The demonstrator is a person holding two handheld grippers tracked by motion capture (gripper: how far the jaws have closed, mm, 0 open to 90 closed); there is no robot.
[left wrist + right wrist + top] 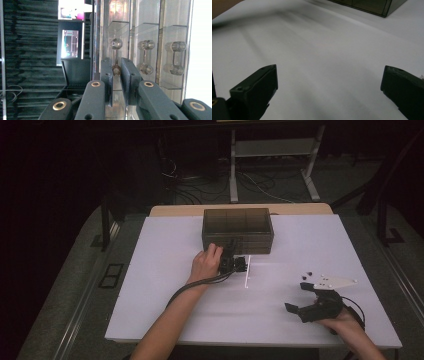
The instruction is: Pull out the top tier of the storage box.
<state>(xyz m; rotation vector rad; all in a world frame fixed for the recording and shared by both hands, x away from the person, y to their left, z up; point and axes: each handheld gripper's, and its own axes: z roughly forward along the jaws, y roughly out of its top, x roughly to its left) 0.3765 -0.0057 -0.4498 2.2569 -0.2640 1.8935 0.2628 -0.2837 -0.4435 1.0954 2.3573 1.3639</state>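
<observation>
**Surface and material findings**

Drawer cabinet (238, 230): smoky translucent plastic, glossy, with reflections; its drawer handles (116, 57) are clear moulded plastic. Left gripper (116, 75): matt black plastic jaws, brass-coloured metal eyelets at the pivots. Right gripper (329, 87): matt black, faintly grainy. Table (160, 285): smooth, matt white top; a pale wood-look edge shows behind.

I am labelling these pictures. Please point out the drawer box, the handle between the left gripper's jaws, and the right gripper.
drawer box (238, 220): high view, its top.
handle (116, 58): left gripper view, its bar.
right gripper (297, 296): high view, between its open jaws.
</observation>
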